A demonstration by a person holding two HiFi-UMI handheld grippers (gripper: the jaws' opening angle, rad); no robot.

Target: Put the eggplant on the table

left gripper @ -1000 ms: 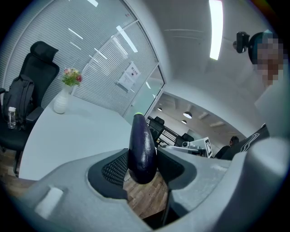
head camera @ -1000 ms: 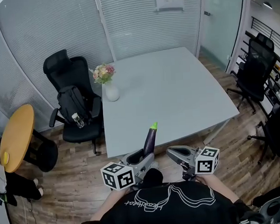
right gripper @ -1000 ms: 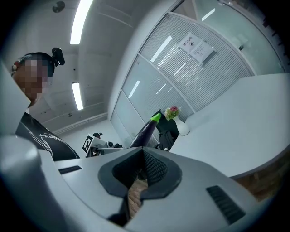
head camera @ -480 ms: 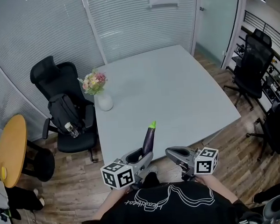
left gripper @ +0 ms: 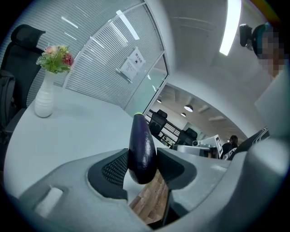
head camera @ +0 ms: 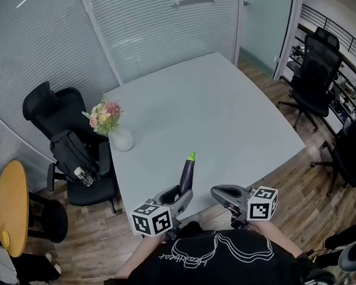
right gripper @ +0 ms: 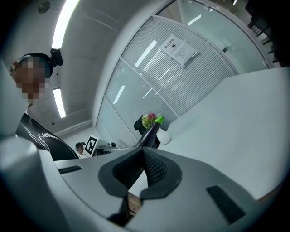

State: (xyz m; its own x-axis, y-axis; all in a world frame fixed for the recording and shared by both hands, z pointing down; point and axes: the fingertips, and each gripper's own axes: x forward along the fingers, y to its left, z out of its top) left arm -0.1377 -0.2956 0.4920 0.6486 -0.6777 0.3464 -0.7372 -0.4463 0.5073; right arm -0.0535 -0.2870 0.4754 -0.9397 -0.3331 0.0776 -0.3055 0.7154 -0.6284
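A dark purple eggplant (head camera: 187,175) with a green tip stands upright between the jaws of my left gripper (head camera: 176,197), which is shut on its lower end just over the near edge of the grey table (head camera: 224,112). In the left gripper view both black pads press the eggplant (left gripper: 141,147) from either side, with wood floor showing below it. To the right, my right gripper (head camera: 221,195) is shut with nothing in it. Its pads (right gripper: 154,170) meet at the tips in the right gripper view, where the eggplant (right gripper: 149,131) shows beyond them to the left.
A white vase of flowers (head camera: 119,138) stands near the table's left edge. A black office chair (head camera: 65,145) with a backpack is at the left, beside a round yellow table (head camera: 12,207). More black chairs (head camera: 317,72) stand to the right. Glass walls lie behind.
Both grippers have come closer to the table, so its near edge now lies under the eggplant. The eggplant stays upright in the left gripper. The right gripper stays shut.
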